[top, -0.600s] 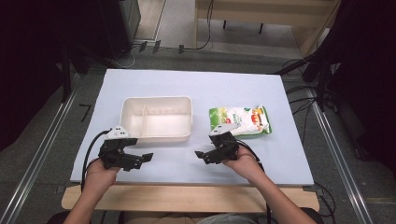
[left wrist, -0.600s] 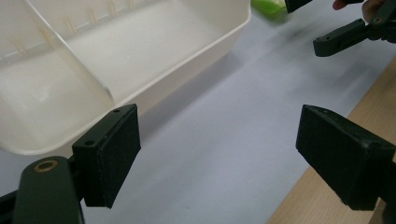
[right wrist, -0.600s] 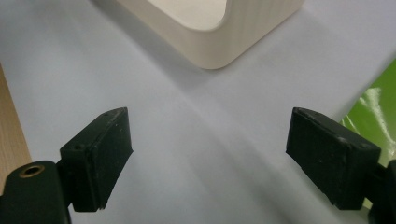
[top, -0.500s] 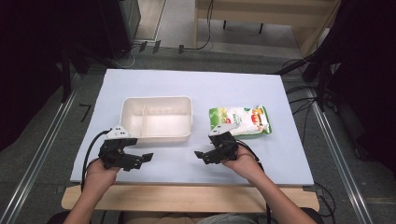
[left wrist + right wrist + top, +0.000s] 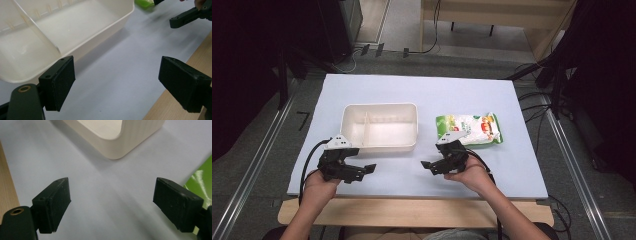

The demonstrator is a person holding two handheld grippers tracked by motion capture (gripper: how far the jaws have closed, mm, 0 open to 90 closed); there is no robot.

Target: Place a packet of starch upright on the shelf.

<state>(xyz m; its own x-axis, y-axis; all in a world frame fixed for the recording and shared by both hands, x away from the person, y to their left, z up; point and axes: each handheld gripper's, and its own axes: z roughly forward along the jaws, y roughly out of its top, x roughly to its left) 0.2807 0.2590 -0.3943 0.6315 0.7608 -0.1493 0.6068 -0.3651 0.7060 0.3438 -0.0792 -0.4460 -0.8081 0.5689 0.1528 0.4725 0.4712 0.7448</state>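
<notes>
A cream two-compartment plastic tub [image 5: 380, 126] stands on the pale blue mat, with nothing in it. To its right lies a green and white snack bag [image 5: 469, 129]. My left gripper [image 5: 363, 171] rests near the mat's front edge, just in front of the tub's left corner, open with bare mat between its jaws [image 5: 113, 85]; the tub [image 5: 57, 32] shows beyond them. My right gripper [image 5: 428, 165] sits in front of the bag, pointing left, open and holding nothing [image 5: 111, 205]. The tub's corner [image 5: 120, 142] and the bag's green edge [image 5: 200, 182] lie ahead of it.
The pale blue mat [image 5: 422, 95] lies on a wooden table whose front edge [image 5: 412, 212] is at the bottom. Metal rails run along both sides. Cables and dark stands occupy the floor at the right and behind.
</notes>
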